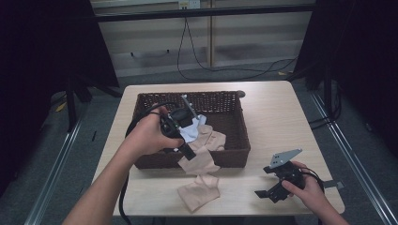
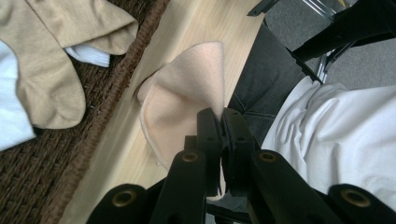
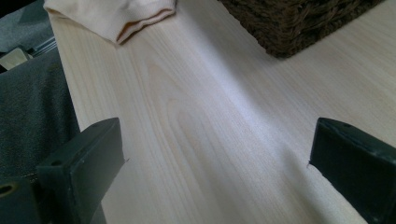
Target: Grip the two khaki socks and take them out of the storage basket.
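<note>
Beige cloth, a thin sock [image 2: 184,100], is pinched by its edge between the nearly closed jaws of the left gripper [image 2: 220,122], draping over the front wall of the wicker basket [image 1: 237,123] and down onto the table [image 1: 272,122] near its front edge. Just inside that wall lie another beige sock [image 2: 44,70] and a white sock [image 2: 88,54]. Well apart, near the front right corner of the table, the right gripper [image 1: 268,193] rests low over bare wood in the person's right hand [image 1: 307,187], its jaws spread wide with nothing between them.
</note>
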`<state>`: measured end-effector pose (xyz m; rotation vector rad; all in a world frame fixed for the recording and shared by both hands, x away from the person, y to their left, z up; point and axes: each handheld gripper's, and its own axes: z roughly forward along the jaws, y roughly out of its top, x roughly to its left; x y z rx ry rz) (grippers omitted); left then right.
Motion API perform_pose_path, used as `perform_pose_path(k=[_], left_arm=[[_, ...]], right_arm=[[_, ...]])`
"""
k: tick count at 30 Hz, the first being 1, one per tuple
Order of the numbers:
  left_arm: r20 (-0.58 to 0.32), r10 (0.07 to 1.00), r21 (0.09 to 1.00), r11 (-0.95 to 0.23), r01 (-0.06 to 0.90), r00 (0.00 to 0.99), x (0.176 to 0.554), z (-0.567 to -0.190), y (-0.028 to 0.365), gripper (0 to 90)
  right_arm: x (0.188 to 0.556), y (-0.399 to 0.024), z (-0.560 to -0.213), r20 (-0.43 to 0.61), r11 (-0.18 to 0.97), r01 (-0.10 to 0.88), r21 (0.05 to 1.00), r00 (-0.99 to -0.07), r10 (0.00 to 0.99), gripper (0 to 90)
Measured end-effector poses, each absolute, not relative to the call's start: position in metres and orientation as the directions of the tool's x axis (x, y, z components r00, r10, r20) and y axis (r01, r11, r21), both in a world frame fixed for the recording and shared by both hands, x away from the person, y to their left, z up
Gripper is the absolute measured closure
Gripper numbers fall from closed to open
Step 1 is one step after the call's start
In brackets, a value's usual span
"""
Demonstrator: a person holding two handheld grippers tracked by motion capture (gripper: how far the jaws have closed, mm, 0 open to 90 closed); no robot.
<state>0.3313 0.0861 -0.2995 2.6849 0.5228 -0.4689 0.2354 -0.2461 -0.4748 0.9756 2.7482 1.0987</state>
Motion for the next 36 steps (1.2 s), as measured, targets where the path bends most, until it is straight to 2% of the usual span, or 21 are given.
perform_pose_path(k=[1, 3, 5, 10, 16, 19, 24, 36], left_arm=[[-0.360, 0.300, 0.297, -0.861, 0.413, 0.884, 0.331, -0.306, 0.085, 66.0], [-0.346, 0.290, 0.289, -0.872, 0.395, 0.892, 0.332, -0.310, 0.084, 55.9], [-0.328, 0.299, 0.299, -0.867, 0.399, 0.896, 0.330, -0.313, 0.084, 39.6], [-0.315, 0.307, 0.298, -0.867, 0.400, 0.898, 0.329, -0.317, 0.086, 22.0], [-0.293, 0.299, 0.305, -0.871, 0.385, 0.908, 0.325, -0.330, 0.094, 13.1], [-0.309, 0.277, 0.345, -0.859, 0.379, 0.910, 0.321, -0.338, 0.101, 11.6], [-0.287, 0.274, 0.358, -0.858, 0.368, 0.918, 0.318, -0.347, 0.108, 5.8], [-0.280, 0.268, 0.418, -0.830, 0.368, 0.922, 0.305, -0.376, 0.126, 3.8]], right_arm=[[0.235, -0.246, -0.475, 0.201, 0.555, 0.546, 0.628, -0.802, 0.562, 2.1], [0.235, -0.246, -0.474, 0.203, 0.555, 0.548, 0.626, -0.801, 0.563, 2.1], [0.235, -0.246, -0.474, 0.196, 0.556, 0.543, 0.629, -0.803, 0.562, 2.1], [0.235, -0.246, -0.475, 0.199, 0.558, 0.544, 0.627, -0.804, 0.560, 2.1], [0.234, -0.245, -0.474, 0.196, 0.560, 0.543, 0.625, -0.804, 0.561, 2.1], [0.234, -0.246, -0.473, 0.201, 0.556, 0.548, 0.626, -0.801, 0.564, 2.1], [0.235, -0.246, -0.473, 0.196, 0.559, 0.544, 0.627, -0.803, 0.562, 2.1], [0.235, -0.245, -0.474, 0.196, 0.556, 0.542, 0.630, -0.804, 0.561, 2.1]])
